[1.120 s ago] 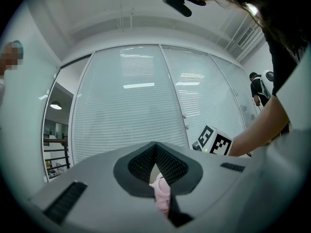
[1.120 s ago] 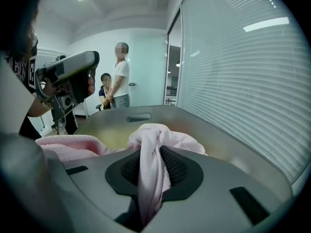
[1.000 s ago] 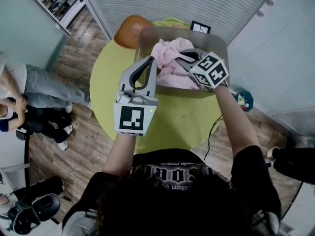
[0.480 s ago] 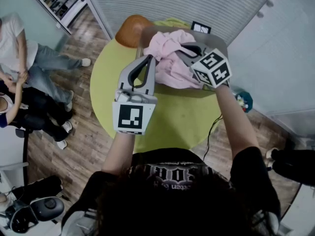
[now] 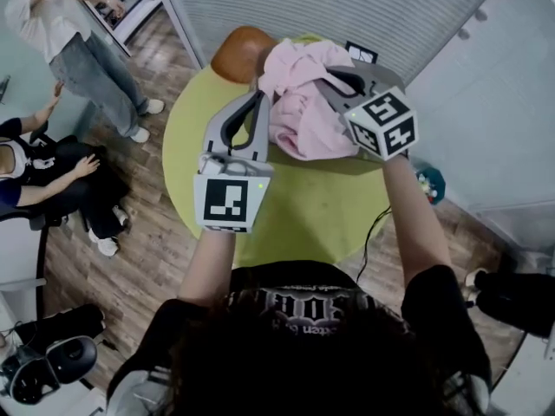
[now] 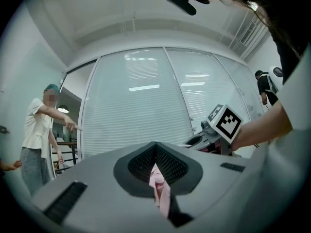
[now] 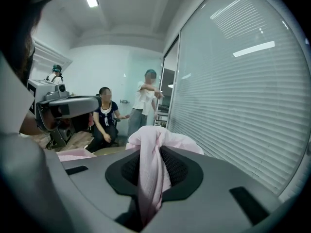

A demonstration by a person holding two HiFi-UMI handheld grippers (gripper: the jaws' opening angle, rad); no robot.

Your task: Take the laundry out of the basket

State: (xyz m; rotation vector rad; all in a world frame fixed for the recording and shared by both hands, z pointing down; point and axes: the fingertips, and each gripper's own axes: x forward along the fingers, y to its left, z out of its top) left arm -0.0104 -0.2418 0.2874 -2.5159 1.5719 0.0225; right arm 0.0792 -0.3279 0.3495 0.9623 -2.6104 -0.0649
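pink crumpled cloth garment (image 5: 299,102): hangs over round yellow-green table (image 5: 303,219), higher than a second ago, when it lay in the basket | right gripper (image 5: 328,81): risen, jaws clamped on a fold | left gripper (image 5: 257,104): barely moved, pinching garment's edge

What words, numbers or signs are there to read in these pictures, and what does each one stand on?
Nothing here reads clearly as text.
Print on the person's black shirt: lettering, too blurred to read.
Left marker cube: black-and-white square pattern, no words.
Right marker cube: the same kind of pattern, no words.
Marker card: pattern only.
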